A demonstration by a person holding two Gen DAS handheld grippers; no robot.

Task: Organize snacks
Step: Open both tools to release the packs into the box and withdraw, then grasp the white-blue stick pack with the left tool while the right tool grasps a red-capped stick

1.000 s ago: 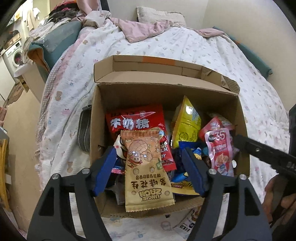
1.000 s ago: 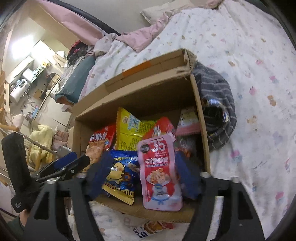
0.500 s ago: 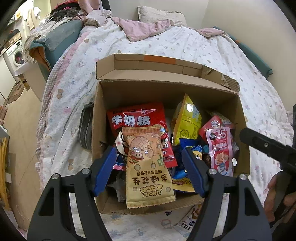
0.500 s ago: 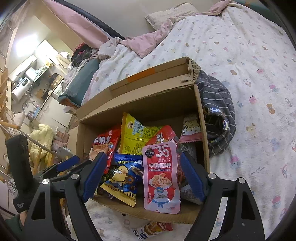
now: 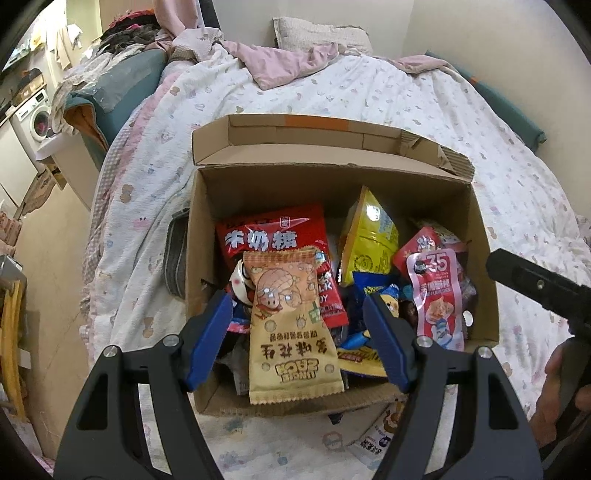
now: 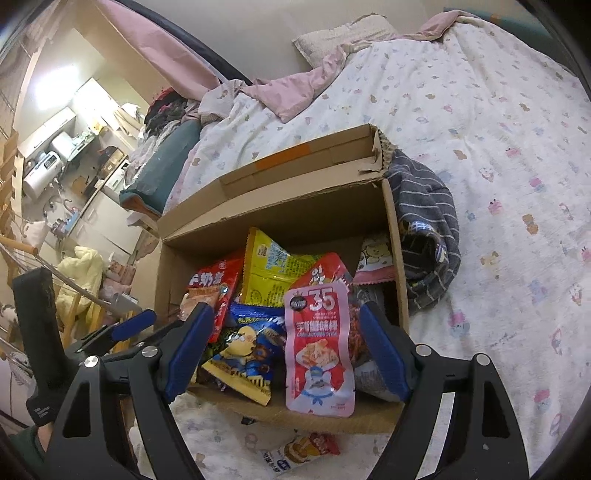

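An open cardboard box point(image 5: 207, 229) full of snack packs sits on the bed; it also shows in the right wrist view point(image 6: 397, 258). A tan peanut pack point(image 5: 291, 328) leans on its near wall, between the open fingers of my left gripper point(image 5: 297, 332). A pink "35" crab-stick pack point(image 6: 319, 347) leans on the near wall between the open fingers of my right gripper point(image 6: 286, 347); it also shows in the left wrist view point(image 5: 437, 295). Neither pack is gripped. Red point(image 5: 273, 236), yellow point(image 5: 365, 236) and blue point(image 6: 247, 343) packs lie inside.
A loose snack pack point(image 6: 299, 448) lies on the sheet in front of the box. A striped grey cloth point(image 6: 424, 221) lies against the box's right side. Pink blanket and pillow point(image 5: 321, 33) lie at the bed's head. The bed edge and floor are at left.
Both grippers have pulled back and up from the box, so it looks smaller. The packs stay leaning on the near wall.
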